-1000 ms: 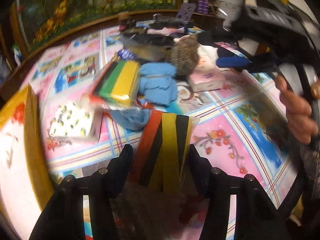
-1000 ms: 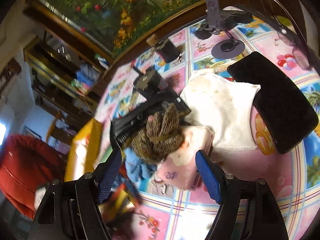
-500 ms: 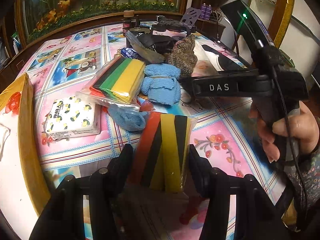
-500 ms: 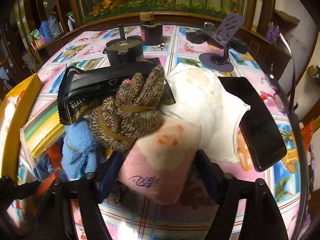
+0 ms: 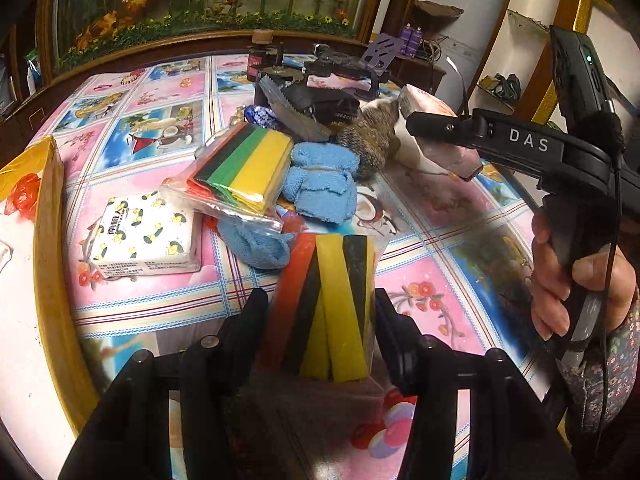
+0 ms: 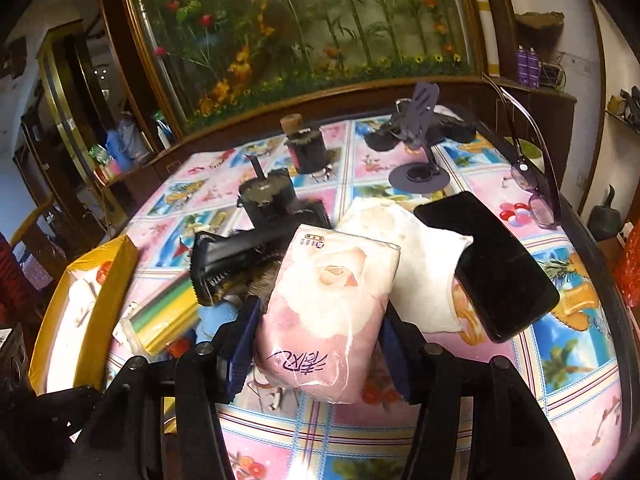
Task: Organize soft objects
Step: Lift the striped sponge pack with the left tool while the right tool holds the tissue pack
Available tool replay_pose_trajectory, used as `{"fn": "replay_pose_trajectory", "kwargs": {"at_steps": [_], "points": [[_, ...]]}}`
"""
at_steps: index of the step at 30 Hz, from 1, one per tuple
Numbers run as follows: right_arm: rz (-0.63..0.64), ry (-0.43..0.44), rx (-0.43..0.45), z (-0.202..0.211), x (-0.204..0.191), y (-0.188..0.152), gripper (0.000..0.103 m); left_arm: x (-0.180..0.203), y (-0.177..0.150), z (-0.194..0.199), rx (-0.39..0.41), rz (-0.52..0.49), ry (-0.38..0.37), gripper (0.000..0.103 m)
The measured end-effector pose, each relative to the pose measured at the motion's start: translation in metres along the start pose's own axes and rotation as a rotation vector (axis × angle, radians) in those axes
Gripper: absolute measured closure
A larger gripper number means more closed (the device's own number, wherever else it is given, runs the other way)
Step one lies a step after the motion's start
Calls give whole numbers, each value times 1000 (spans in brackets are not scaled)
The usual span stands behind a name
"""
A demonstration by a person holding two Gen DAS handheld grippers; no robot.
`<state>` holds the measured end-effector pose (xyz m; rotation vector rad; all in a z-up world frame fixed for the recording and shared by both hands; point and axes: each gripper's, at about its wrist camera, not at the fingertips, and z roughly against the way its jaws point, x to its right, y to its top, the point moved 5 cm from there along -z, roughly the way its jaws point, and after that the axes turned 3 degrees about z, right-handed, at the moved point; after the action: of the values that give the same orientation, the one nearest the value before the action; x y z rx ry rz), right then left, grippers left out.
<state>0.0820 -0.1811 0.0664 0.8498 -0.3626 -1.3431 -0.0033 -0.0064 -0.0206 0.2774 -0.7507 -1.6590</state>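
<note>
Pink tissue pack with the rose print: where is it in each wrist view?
Left wrist: pink tissue pack upper right, lifted off the table in the right claw, beside the brown knit glove.
Right wrist: pack centre, clamped between the blue pads.
Shared landmark: purple phone stand.

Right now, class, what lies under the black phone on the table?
The black phone rests partly on a white cloth, which spreads over the patterned tablecloth. Whatever else sits beneath the phone is covered.
</note>
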Motion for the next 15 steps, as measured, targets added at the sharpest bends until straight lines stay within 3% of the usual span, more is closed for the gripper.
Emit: {"fn": "replay_pose_trajectory", "kwargs": {"at_steps": [7,15], "points": [[-25,30,67,13,-2,6,42,-1,2,18,92,5,1,55],[31,16,108,17,-13,6,42,-10,3,27,131,40,-4,55]]}}
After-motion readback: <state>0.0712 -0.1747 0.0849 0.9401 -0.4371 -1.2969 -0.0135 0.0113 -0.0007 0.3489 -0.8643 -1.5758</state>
